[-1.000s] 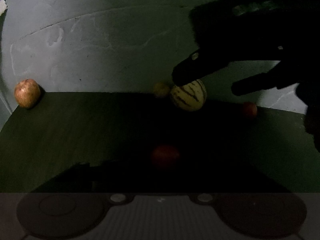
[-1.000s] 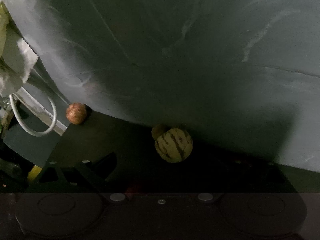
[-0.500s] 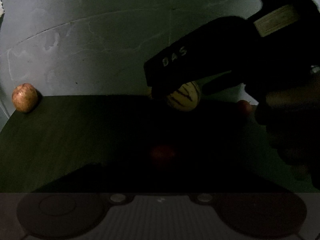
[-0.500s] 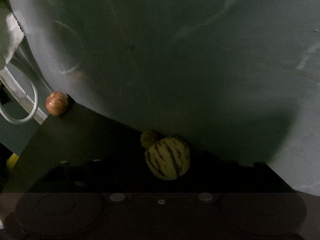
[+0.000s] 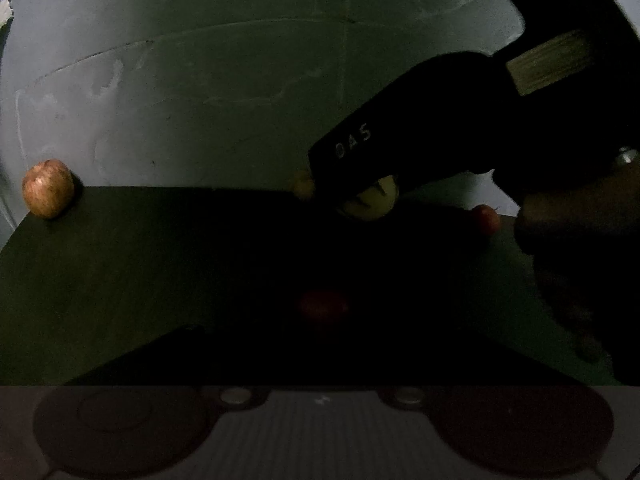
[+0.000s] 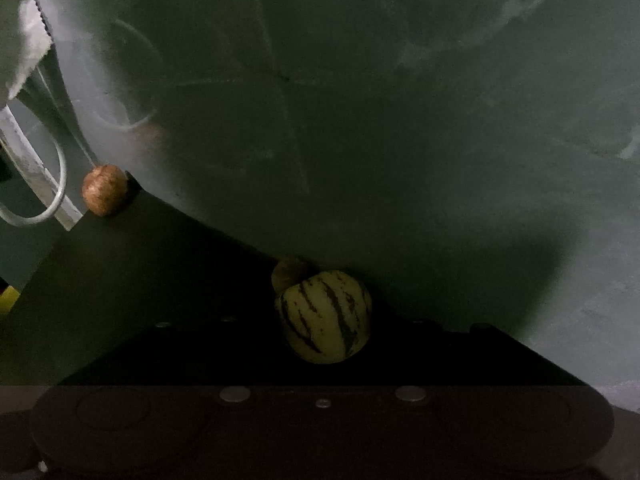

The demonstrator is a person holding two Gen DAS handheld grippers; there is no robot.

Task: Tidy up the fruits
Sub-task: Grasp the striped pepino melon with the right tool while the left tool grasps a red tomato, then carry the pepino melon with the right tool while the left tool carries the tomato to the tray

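Observation:
A yellow striped melon (image 6: 325, 316) sits at the back of a dark table (image 5: 140, 264) against the grey wall, with a small yellow fruit (image 6: 287, 274) behind it. In the left wrist view the right gripper (image 5: 360, 196) reaches over the melon (image 5: 372, 206), its jaws spread on either side of it; contact is not clear. A red-yellow apple (image 5: 48, 188) lies at the table's far left corner. A small red fruit (image 5: 486, 218) lies at the right, and a dim red fruit (image 5: 323, 307) in the near shadow. My left gripper's fingers are lost in shadow.
The grey wall (image 5: 200, 100) runs right behind the table. In the right wrist view a white cable loop (image 6: 48, 200) and pale cloth (image 6: 28, 52) hang left of the table's edge. The scene is very dark.
The right gripper has come down and forward over the striped melon, which now looks larger and nearer in its view. The left gripper has stayed almost still.

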